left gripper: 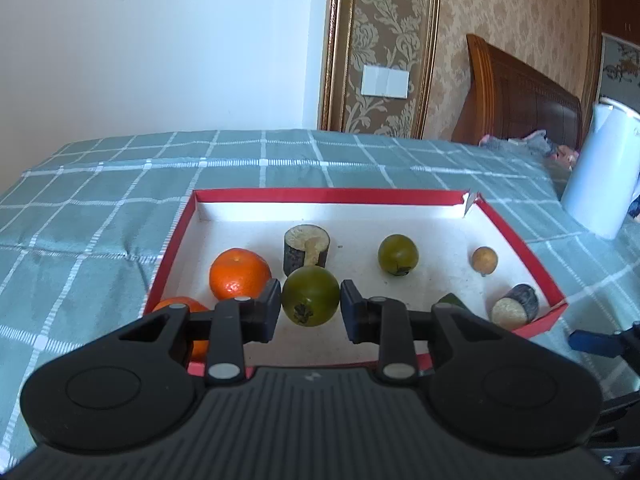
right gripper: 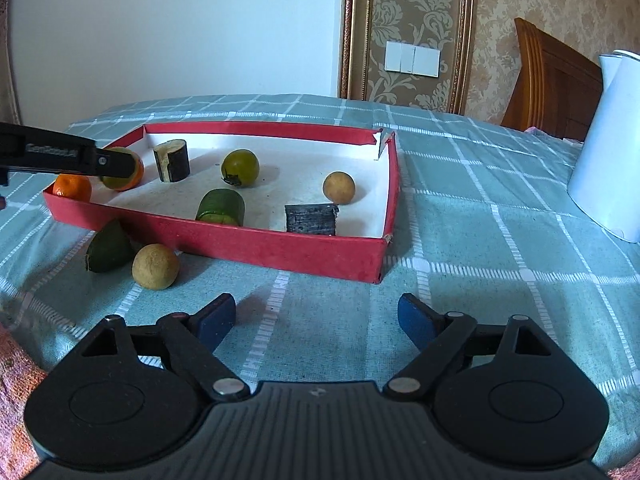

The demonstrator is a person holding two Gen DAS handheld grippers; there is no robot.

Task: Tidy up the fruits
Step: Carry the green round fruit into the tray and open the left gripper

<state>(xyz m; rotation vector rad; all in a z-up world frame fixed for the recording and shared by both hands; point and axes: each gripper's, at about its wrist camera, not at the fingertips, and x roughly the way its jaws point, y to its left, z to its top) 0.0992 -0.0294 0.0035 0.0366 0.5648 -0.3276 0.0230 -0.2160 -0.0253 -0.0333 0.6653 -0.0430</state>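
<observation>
My left gripper (left gripper: 310, 306) is shut on a round green fruit (left gripper: 310, 296), held over the near left part of the red tray (left gripper: 328, 195). In the right wrist view it (right gripper: 114, 168) sits in front of an orange (right gripper: 138, 170). Inside the tray lie two oranges (left gripper: 240, 274), another green fruit (left gripper: 398, 255), a small tan fruit (left gripper: 484, 260), two dark cut pieces (left gripper: 306, 250) and a green chunk (right gripper: 221, 207). A green wedge (right gripper: 109, 248) and a tan fruit (right gripper: 155, 266) rest on the cloth outside the tray. My right gripper (right gripper: 316, 320) is open over bare cloth.
A white jug (right gripper: 608, 148) stands on the checked green cloth to the right of the tray. A wooden headboard (left gripper: 520, 96) and a patterned wall panel rise behind. One corner of the tray (right gripper: 378, 140) is torn open.
</observation>
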